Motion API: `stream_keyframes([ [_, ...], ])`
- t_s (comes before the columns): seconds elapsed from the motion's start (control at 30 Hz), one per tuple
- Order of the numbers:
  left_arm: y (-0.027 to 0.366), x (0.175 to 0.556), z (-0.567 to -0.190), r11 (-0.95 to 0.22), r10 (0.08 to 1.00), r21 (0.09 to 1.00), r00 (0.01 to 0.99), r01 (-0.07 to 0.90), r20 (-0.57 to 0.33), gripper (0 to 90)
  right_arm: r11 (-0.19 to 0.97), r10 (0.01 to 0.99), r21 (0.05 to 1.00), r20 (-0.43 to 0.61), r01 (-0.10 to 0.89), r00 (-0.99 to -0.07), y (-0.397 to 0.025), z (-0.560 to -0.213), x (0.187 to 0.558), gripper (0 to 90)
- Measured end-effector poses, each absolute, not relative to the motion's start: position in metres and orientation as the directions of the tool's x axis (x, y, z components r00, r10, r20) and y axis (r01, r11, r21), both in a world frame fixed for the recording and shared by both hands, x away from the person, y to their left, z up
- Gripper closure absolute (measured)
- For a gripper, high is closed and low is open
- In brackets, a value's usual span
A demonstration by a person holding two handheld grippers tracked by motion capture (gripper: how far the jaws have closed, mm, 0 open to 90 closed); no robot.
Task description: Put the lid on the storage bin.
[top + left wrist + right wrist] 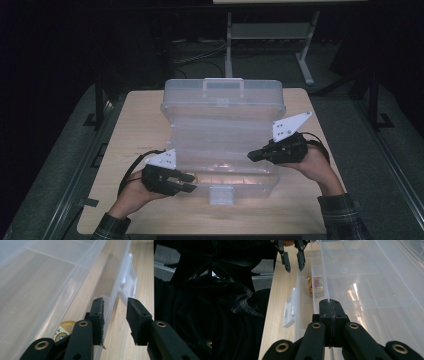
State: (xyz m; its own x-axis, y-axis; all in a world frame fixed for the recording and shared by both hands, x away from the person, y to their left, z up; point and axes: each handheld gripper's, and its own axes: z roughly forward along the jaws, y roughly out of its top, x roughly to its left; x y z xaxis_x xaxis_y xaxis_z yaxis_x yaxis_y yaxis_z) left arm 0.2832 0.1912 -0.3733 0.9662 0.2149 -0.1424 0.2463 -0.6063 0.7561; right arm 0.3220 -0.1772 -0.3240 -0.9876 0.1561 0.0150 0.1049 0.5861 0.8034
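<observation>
While our right gripper (329,302) pinches the thin clear tray (367,290) of the open plastic box (222,105) with its jaws closed tight, our left gripper (115,312) waits at about seven o'clock, jaws apart around the box's front wall. The box sits mid-table (140,120).

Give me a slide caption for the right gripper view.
Right gripper pinches clear box's inner tray.
</observation>
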Motion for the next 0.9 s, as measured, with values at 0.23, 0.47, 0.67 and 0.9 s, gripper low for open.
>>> stream_keyframes([
  [0.23,0.205,0.277,-0.364,-0.583,0.232,0.769,0.961,0.262,-0.152,63.2,0.586,0.155,0.804,0.016,0.105,-0.988,-0.178,-0.324,0.322,89.8],
  [0.47,0.231,0.273,-0.349,-0.541,0.245,0.798,0.957,0.267,-0.154,73.9,0.587,0.155,0.802,0.017,0.106,-0.988,-0.178,-0.324,0.322,89.8],
  [0.67,0.254,0.275,-0.337,-0.495,0.282,0.82,0.945,0.289,-0.164,89.7,0.587,0.157,0.802,0.016,0.107,-0.987,-0.178,-0.324,0.321,89.8],
  [0.9,0.274,0.288,-0.324,-0.411,0.396,0.852,0.905,0.325,-0.154,89.9,0.592,0.153,0.799,0.018,0.106,-0.988,-0.177,-0.325,0.321,89.8],
])
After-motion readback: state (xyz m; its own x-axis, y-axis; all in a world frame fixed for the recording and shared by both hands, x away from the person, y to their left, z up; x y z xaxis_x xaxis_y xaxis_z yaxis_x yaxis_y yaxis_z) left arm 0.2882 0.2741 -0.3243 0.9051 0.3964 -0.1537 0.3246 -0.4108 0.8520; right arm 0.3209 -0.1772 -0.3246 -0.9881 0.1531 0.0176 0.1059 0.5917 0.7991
